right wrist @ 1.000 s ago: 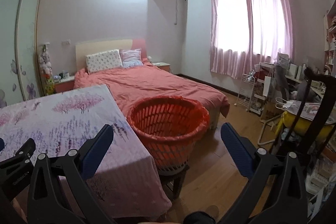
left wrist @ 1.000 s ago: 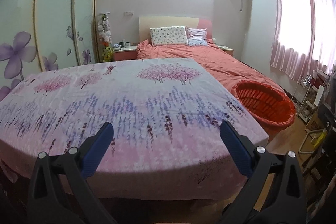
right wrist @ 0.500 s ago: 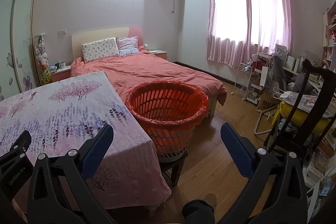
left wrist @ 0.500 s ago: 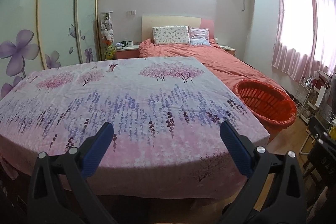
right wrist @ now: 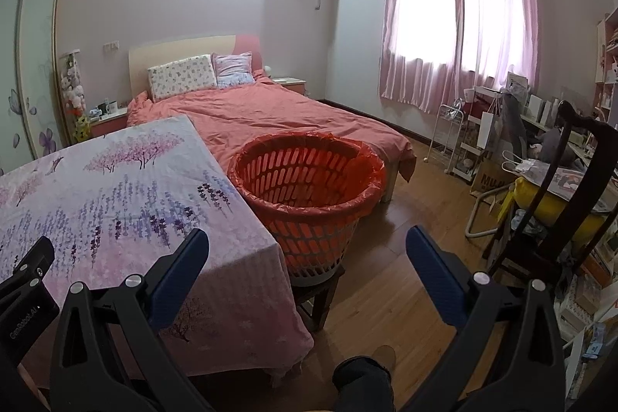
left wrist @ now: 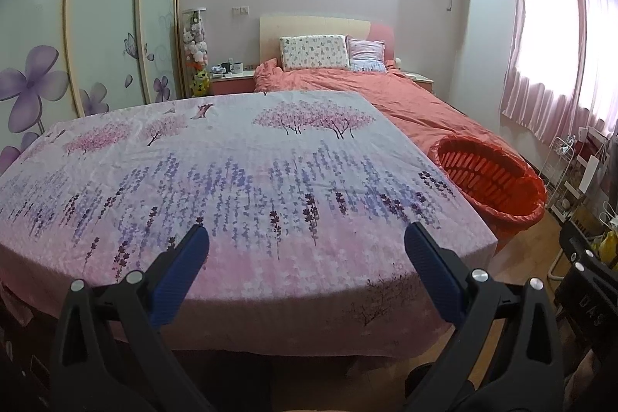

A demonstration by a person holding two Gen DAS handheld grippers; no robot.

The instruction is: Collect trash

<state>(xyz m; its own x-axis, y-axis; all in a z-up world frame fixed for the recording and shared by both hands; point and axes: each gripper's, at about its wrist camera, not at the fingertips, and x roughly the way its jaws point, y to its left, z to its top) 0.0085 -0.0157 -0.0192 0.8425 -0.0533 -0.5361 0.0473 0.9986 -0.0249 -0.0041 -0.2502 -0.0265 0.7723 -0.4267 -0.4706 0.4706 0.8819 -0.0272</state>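
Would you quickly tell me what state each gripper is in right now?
Left gripper: open, holding nothing, above the floral cloth.
Right gripper: open, holding nothing, facing the orange basket.

The orange basket's (right wrist: 309, 180) bottom is hidden, and nightstand clutter (left wrist: 230, 68) is too small to identify.

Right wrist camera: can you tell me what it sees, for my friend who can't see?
An open, empty right hand-held gripper points at an orange basket on a stool, beside a table with a flowery cloth. Behind are a bed and pink curtains.
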